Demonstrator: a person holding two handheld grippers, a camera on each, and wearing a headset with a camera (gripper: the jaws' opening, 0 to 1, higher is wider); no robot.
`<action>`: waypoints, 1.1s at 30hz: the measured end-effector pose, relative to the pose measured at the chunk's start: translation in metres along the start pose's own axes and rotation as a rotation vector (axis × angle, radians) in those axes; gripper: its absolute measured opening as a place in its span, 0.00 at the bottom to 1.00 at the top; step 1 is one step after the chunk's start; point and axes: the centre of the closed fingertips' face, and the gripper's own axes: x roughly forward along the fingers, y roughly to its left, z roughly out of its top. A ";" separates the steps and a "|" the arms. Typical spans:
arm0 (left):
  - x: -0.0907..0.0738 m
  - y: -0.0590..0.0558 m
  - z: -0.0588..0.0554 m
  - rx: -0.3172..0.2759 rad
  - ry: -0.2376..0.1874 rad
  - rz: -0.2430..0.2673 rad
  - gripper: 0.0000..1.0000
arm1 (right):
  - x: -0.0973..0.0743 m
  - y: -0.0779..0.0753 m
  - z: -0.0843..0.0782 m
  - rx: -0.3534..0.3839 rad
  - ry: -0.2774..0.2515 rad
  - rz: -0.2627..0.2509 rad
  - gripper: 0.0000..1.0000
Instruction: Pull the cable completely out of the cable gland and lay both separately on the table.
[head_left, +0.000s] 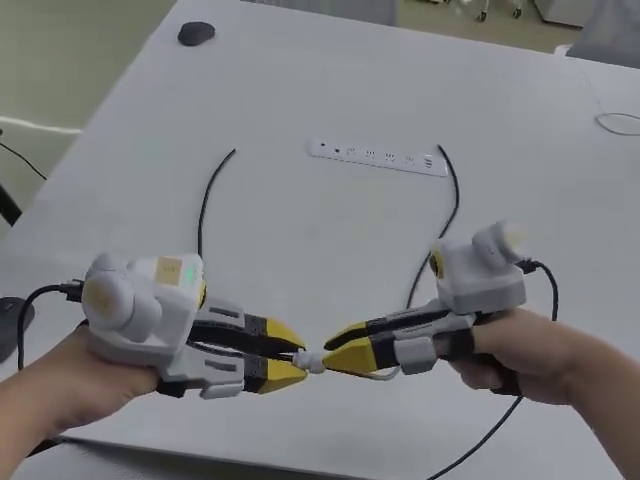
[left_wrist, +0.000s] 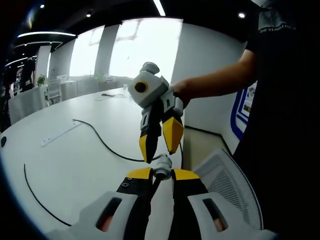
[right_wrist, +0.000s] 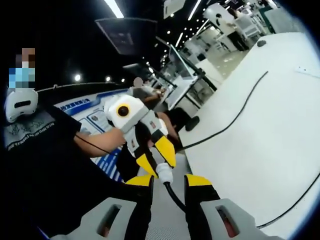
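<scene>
A small white cable gland (head_left: 313, 362) hangs in the air just above the table's near edge, between the two grippers' tips. My left gripper (head_left: 298, 360) comes in from the left and is shut on the cable gland (left_wrist: 162, 167). My right gripper (head_left: 335, 360) meets it from the right. In the right gripper view a thin black cable (right_wrist: 173, 194) leaves the gland (right_wrist: 164, 172) and runs back between the right gripper's (right_wrist: 170, 181) yellow jaws, which look shut on it. The two grippers point at each other, almost tip to tip.
A white power strip (head_left: 378, 157) lies across the middle of the grey table (head_left: 300, 250). Two loose black cables (head_left: 205, 205) (head_left: 447, 215) curve on the table on either side of the strip. A dark mouse-like object (head_left: 196, 33) sits at the far left. A mesh chair (left_wrist: 225, 185) stands beside the table.
</scene>
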 end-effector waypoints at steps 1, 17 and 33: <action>0.000 0.000 0.000 0.006 0.003 0.001 0.15 | 0.002 0.004 0.000 0.022 0.000 0.026 0.21; 0.004 -0.003 0.006 0.013 0.013 -0.005 0.14 | 0.003 -0.005 -0.010 0.062 0.041 0.074 0.15; 0.001 0.004 0.001 -0.053 0.002 -0.002 0.15 | 0.007 0.003 -0.007 -0.258 0.008 -0.027 0.08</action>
